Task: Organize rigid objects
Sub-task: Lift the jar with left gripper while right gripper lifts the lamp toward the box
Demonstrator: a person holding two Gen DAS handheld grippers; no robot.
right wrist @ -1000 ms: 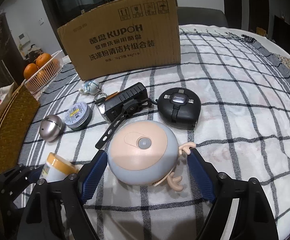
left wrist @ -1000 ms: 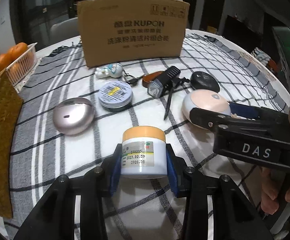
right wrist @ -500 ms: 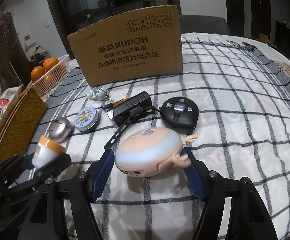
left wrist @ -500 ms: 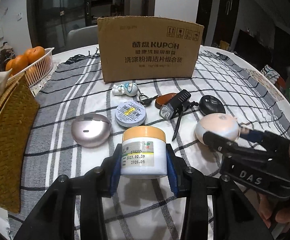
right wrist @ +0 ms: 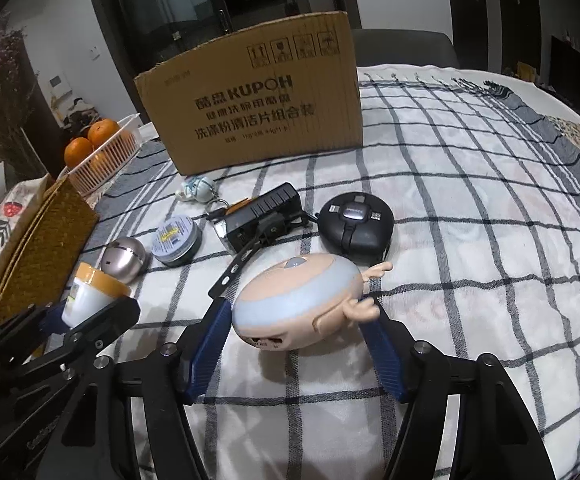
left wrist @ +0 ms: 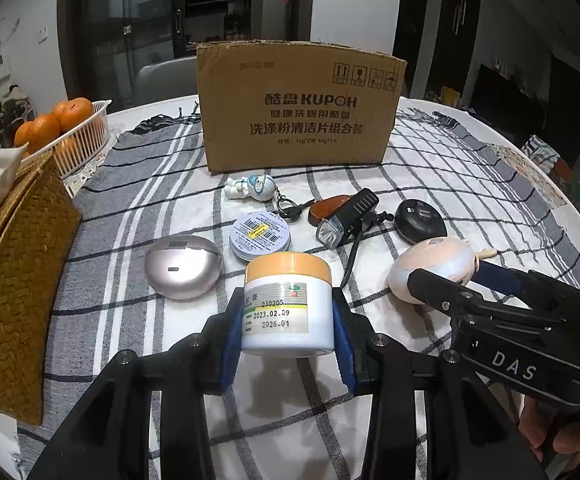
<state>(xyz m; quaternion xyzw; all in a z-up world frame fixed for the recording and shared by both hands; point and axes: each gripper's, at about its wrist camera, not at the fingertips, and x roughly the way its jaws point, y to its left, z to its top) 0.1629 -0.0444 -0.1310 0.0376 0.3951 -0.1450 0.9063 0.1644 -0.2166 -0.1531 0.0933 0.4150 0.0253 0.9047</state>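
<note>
White jar with orange lid sits clamped between the blue pads of the left gripper, label facing the camera, upright. It looks raised off the cloth, though the contact under its base is hidden by the jar itself, so lift height is unclear. The squeeze across the round wall keeps it level, likely for carrying to the cardboard box at the table's far edge.

Right gripper grips the round doll-head toy, tilted, pads on opposite sides; one little arm of the toy pokes over the right pad. The left wrist view shows the same toy held in the air, over the right part of the table.

Left on the checked tablecloth, mid-table: silver pebble-shaped case, flat tin with barcode, bike light with strap, black round cable hub, astronaut keychain just before the box. All apart from both grippers.

At the left edge: woven basket, white basket of oranges.

Hard to tell: box top and inside are not visible, so whether it is open or holds anything is unknown. A brown item behind the bike light is mostly covered. Toy face is turned down, detail unreadable.
</note>
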